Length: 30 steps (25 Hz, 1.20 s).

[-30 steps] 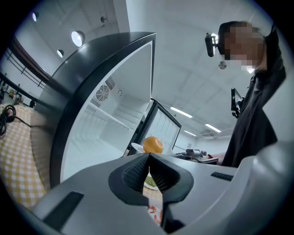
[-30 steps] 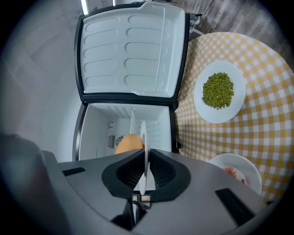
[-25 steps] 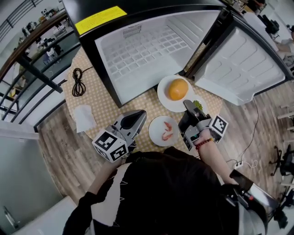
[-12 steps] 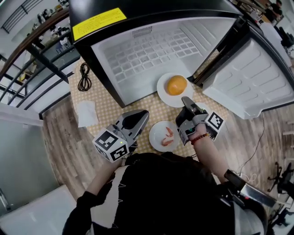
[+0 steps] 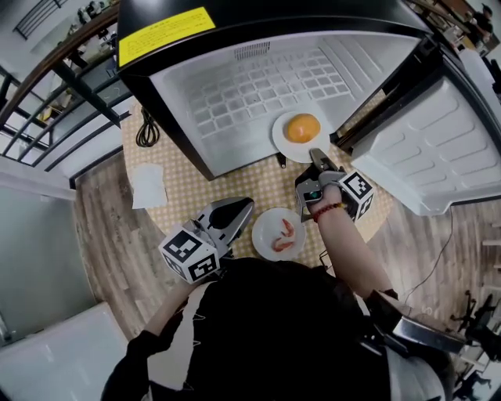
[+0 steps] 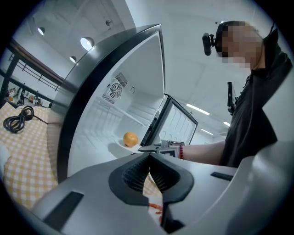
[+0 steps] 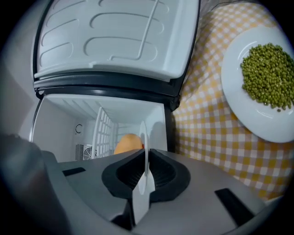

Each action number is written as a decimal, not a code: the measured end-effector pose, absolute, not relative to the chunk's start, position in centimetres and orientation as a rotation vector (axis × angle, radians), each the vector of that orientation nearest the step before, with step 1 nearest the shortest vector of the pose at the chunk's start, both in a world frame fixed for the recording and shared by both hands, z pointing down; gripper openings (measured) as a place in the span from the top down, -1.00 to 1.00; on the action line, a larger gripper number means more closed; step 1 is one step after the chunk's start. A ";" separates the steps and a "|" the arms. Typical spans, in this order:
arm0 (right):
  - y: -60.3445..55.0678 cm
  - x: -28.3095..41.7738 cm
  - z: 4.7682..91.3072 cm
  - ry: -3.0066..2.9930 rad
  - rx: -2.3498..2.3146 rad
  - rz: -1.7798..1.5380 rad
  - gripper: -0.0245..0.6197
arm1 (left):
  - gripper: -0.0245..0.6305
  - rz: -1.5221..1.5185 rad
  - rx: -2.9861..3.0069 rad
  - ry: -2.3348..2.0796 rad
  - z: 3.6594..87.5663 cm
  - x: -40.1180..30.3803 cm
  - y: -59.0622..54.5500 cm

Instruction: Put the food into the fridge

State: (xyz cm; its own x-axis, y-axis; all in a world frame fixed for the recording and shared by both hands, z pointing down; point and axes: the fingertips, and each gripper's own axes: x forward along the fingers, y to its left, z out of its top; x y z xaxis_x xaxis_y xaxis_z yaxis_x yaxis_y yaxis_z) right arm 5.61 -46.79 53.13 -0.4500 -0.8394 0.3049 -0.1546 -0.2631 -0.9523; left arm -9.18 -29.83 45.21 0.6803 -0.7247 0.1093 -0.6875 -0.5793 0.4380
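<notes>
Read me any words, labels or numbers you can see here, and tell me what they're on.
Yellow label on the fridge top: print too small to read.
Left marker cube, right marker cube: black-and-white square patterns, no words.
Nothing else carries text.

There is one fridge (image 5: 235,86). Three white plates: the orange plate (image 5: 283,143) inside it, the shrimp plate (image 5: 266,235) and the pea plate (image 7: 250,117) on the tabletop (image 5: 235,176) before it. One orange (image 5: 302,127). One black cable (image 5: 146,129) and one white napkin (image 5: 147,186) lie left of the fridge. Two tools: left tool (image 5: 241,204), right tool (image 5: 315,155).
</notes>
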 end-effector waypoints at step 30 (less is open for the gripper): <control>-55.4 3.3 55.3 1.605 -1.524 -1.695 0.84 | 0.88 -0.098 2.296 -1.183 48.6 -13.0 -28.4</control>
State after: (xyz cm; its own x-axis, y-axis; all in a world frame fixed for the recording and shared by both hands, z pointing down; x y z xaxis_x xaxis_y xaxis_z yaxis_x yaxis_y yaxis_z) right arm 3.30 -55.41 55.34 -0.3589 -0.8205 0.4449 -0.3997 -0.2957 -0.8677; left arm -13.00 -28.39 48.65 0.6098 -0.7719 0.1796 -0.7318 -0.4614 0.5015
